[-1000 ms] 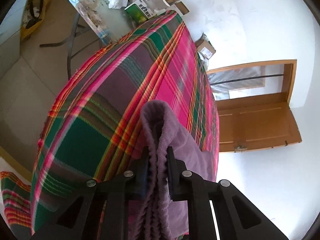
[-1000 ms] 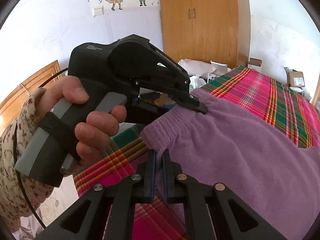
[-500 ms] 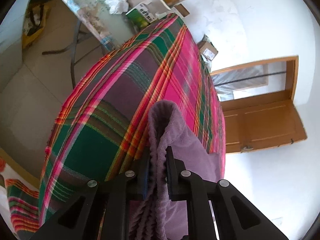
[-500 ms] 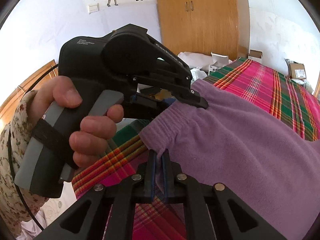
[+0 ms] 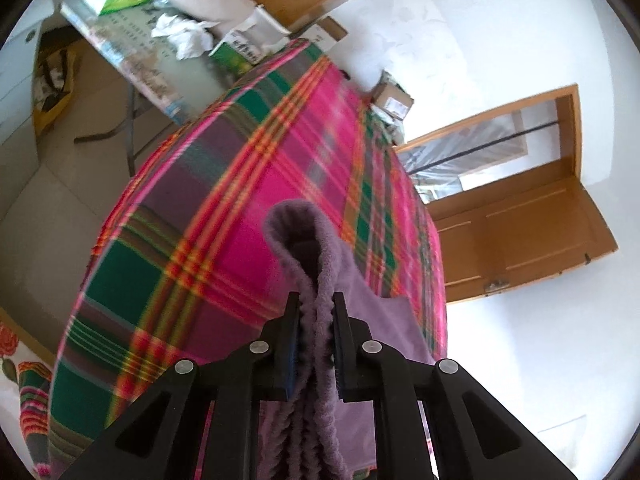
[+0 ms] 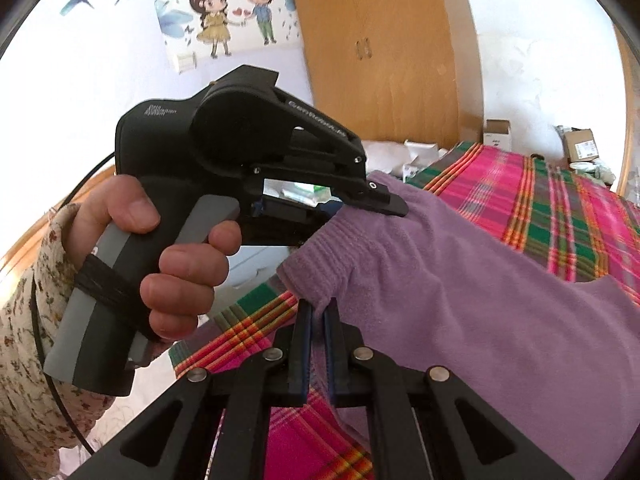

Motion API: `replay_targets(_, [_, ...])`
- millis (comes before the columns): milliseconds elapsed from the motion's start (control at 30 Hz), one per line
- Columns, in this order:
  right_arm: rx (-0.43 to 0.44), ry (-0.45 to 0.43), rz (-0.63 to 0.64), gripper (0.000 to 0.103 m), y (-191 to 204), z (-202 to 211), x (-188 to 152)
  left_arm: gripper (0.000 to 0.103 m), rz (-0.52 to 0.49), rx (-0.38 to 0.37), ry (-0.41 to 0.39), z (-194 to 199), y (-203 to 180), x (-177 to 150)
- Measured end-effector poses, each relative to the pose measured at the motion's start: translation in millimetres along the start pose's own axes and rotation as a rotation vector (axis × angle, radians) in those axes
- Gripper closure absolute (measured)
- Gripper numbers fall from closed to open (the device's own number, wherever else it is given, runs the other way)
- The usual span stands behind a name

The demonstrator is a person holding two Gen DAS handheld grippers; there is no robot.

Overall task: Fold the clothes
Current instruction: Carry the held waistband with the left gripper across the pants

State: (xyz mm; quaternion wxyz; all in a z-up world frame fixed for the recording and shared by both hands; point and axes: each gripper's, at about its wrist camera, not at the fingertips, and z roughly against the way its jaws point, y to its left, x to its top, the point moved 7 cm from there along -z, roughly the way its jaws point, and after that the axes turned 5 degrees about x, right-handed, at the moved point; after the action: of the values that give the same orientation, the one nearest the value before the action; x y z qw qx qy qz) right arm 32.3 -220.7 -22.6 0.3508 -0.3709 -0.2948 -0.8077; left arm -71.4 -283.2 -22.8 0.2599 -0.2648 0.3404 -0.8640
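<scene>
At the left, a person's hand [image 6: 160,256] is seen gripping the left gripper [image 6: 376,208], whose jaws are nearly closed and clamped on the bunched waistband of the purple garment [image 6: 460,292]. The right gripper [image 6: 316,320], jaws almost fully closed, is pinched on the same waistband just beside it. The garment is held raised at that end, the rest draped toward the right over the plaid bed [image 6: 540,200]. A carry-over fold appears under way; next, both grips would need guiding together across the bed before release.

Left tongs [image 5: 316,312] clamped, pointing downward; right tongs [image 6: 317,312] clamped; left hand [image 6: 160,256] grips handle.
</scene>
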Motion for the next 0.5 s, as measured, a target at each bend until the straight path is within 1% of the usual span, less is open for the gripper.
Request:
replay_targets(233, [-0.025,-0.072,-0.037,0.097,-14,43,3,0.089,-0.042,-0.04,-0.003,-2,-39,-11])
replay_targets(500, [-0.044,-0.113,-0.078,0.097,-29,75,-3,0.089,-0.094,-0.047,0.014,-11,-74,-21])
